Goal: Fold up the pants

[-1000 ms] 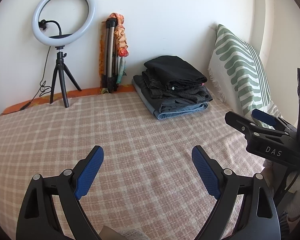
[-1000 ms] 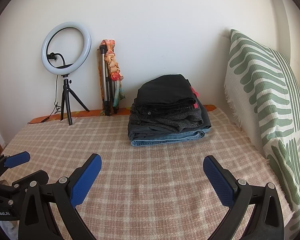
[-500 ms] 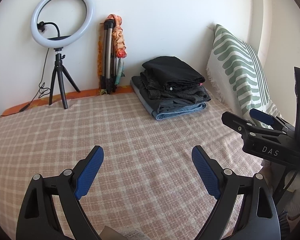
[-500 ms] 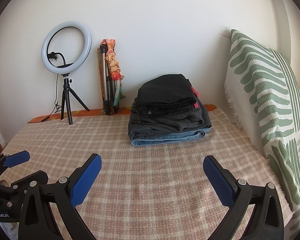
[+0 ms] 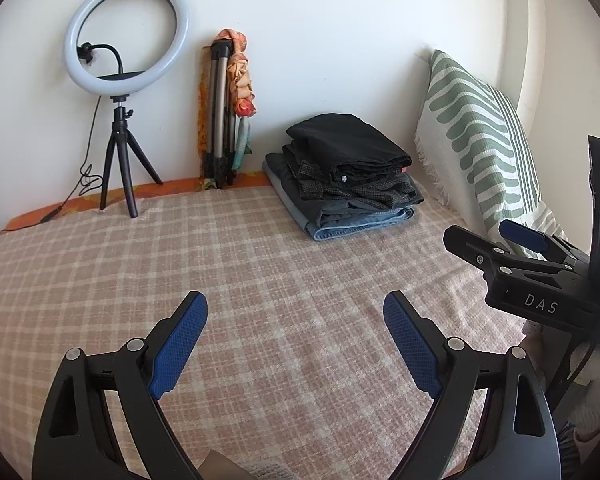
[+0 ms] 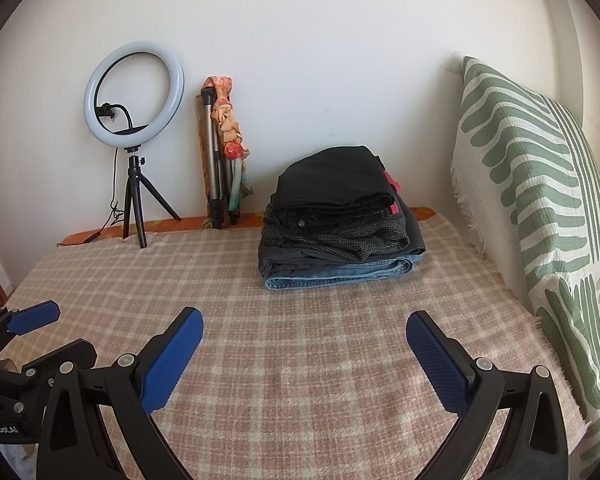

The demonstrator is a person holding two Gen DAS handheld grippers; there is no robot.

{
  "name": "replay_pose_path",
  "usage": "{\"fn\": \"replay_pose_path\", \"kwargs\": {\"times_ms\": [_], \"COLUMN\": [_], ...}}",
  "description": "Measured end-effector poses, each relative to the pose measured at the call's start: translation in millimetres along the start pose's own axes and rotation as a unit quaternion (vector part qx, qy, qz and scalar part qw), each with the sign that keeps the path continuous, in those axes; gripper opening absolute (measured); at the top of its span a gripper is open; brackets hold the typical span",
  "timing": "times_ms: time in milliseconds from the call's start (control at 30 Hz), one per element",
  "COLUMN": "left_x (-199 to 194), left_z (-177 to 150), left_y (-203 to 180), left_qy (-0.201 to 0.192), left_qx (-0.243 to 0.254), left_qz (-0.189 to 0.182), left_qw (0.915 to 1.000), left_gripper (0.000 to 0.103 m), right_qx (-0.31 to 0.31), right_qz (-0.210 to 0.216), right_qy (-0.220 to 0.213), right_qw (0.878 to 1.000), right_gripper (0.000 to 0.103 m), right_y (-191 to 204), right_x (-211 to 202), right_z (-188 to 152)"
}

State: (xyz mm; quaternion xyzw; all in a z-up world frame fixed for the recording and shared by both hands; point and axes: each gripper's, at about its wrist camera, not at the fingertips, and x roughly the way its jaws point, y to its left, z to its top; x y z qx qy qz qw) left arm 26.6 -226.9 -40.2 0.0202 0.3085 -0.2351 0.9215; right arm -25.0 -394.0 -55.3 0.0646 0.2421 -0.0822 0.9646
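Note:
A stack of folded pants [image 5: 348, 176] lies at the far side of the bed against the wall: black on top, dark checked below, blue jeans at the bottom. It also shows in the right wrist view [image 6: 338, 222]. My left gripper [image 5: 296, 320] is open and empty above the plaid blanket [image 5: 240, 264], well short of the stack. My right gripper [image 6: 304, 334] is open and empty, also short of the stack. The right gripper shows at the right edge of the left wrist view [image 5: 516, 248]; the left gripper shows at the left edge of the right wrist view [image 6: 32, 336].
A ring light on a small tripod [image 5: 122, 120] stands at the back left by the wall. A folded tripod with an orange cloth [image 5: 226, 104] leans on the wall. A green-and-white pillow [image 6: 540, 208] stands along the bed's right side.
The left gripper's view has shifted slightly; the stack and ring light sit a little lower and further left. Both grippers stay open and empty.

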Motion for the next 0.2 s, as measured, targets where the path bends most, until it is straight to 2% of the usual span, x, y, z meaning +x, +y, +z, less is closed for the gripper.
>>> {"fn": "replay_pose_path", "kwargs": {"times_ms": [200], "left_x": [-1.6], "left_z": [-1.6], "left_y": [-5.3], "left_qy": [-0.005], "left_qx": [0.015], "left_qz": [0.001], "left_qw": [0.9999], "left_gripper": [0.09], "right_qx": [-0.002], "right_qz": [0.001], "right_qy": [0.003], "right_qw": [1.0], "right_gripper": [0.103], "right_y": [0.0], "right_x": [2.5], "right_z": [-1.3]}}
